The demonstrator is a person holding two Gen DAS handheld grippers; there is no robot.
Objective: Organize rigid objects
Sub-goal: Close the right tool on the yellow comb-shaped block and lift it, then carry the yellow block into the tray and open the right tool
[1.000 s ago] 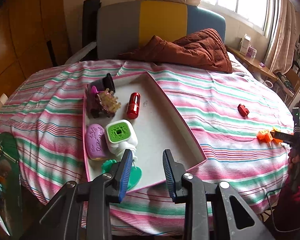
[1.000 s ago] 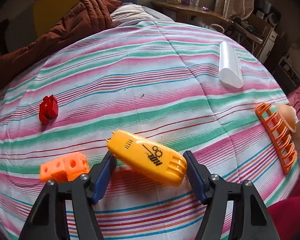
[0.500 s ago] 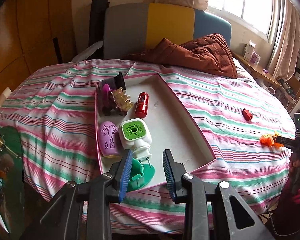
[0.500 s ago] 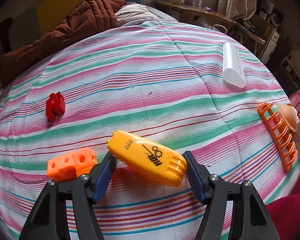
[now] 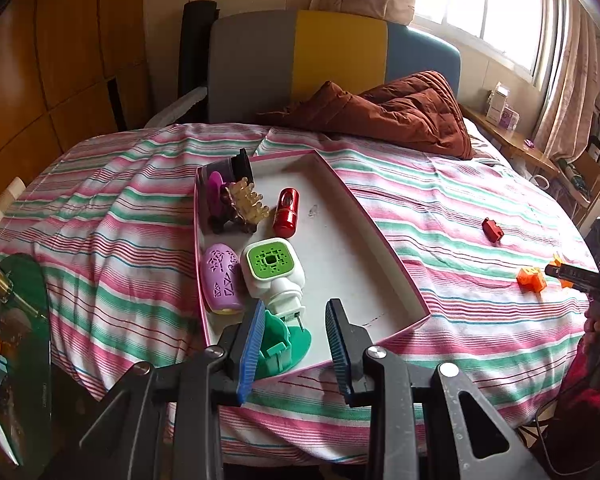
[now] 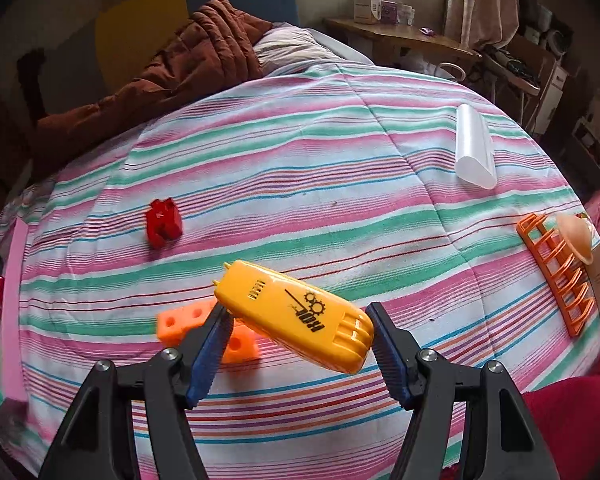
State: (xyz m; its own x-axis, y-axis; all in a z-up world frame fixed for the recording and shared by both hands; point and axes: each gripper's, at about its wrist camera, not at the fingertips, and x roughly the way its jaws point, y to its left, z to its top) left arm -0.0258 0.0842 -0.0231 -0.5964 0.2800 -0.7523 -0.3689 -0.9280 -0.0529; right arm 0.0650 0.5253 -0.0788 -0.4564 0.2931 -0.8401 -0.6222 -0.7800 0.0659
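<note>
While right claw (image 6: 296,344) grips yellow case (image 6: 296,316), left claw (image 5: 294,342) empty, slightly apart, at tray's near edge (image 5: 404,328).

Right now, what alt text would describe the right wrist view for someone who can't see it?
The right gripper holds a yellow plastic gadget over a striped bedspread. Orange blocks, a red block, a white tube and an orange rack lie around.

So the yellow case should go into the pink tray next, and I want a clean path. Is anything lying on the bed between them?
Nothing tall. The orange blocks lie just beside the held yellow case, and bare striped sheet runs from there to the tray.
</note>
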